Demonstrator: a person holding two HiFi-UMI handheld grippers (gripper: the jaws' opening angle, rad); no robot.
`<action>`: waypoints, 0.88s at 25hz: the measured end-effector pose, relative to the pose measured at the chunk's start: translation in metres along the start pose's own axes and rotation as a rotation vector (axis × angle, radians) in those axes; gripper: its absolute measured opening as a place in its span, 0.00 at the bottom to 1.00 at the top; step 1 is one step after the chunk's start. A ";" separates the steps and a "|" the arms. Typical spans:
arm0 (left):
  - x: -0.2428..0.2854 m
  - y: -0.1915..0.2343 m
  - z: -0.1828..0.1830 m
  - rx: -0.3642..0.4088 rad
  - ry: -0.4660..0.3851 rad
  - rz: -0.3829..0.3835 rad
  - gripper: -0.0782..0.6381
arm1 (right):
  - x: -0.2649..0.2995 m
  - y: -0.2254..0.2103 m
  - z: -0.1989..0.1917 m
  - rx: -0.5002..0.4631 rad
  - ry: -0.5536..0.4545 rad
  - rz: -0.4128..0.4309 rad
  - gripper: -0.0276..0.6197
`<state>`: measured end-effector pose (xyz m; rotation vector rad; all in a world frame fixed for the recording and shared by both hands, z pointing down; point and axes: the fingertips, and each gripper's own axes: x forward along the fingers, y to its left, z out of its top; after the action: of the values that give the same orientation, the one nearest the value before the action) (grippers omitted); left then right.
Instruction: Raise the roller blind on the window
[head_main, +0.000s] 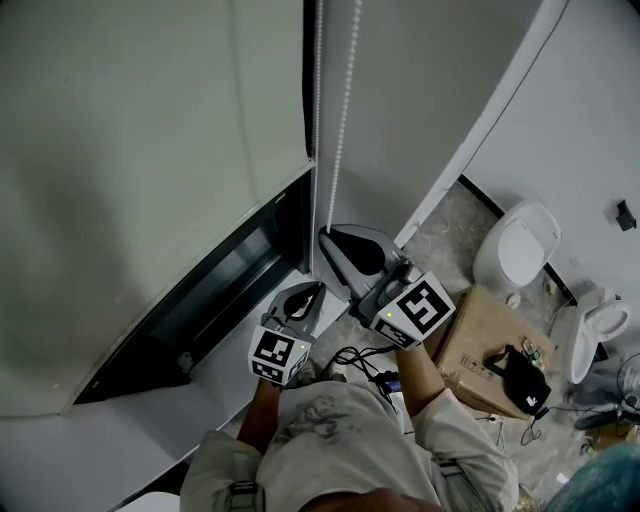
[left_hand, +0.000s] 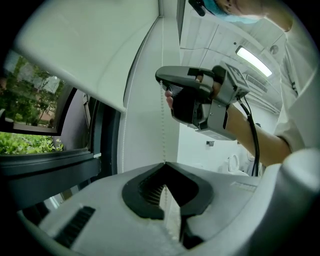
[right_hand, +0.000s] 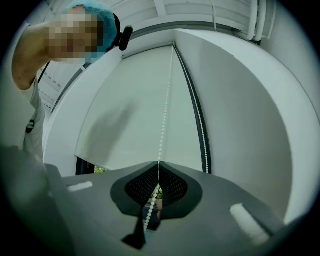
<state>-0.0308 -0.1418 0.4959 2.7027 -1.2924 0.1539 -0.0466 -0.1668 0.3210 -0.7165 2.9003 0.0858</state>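
Both pairs of jaws are clamped on the bead chain (right_hand: 166, 100), the right gripper (right_hand: 159, 163) above the left gripper (left_hand: 164, 164), while only a low strip of window (head_main: 225, 275) is uncovered under the roller blind (head_main: 150, 150), so most of the raising is judged left to do.

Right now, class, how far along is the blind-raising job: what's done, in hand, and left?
Done: the blind is partly up; a strip of window shows below it. In hand: the left claw and the right claw are both shut on the chain. Left: the blind covers most of the window, so more pulling.
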 end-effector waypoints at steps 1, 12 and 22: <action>0.000 0.001 -0.003 -0.004 0.002 0.001 0.12 | 0.000 0.000 -0.003 0.007 0.002 -0.002 0.06; 0.001 0.007 -0.044 -0.029 0.062 0.006 0.12 | -0.004 0.005 -0.043 0.081 0.052 0.001 0.06; 0.002 0.011 -0.068 -0.043 0.105 -0.003 0.12 | -0.009 0.007 -0.067 0.122 0.083 -0.013 0.06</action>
<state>-0.0399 -0.1388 0.5642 2.6225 -1.2471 0.2614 -0.0511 -0.1627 0.3886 -0.7345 2.9471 -0.1246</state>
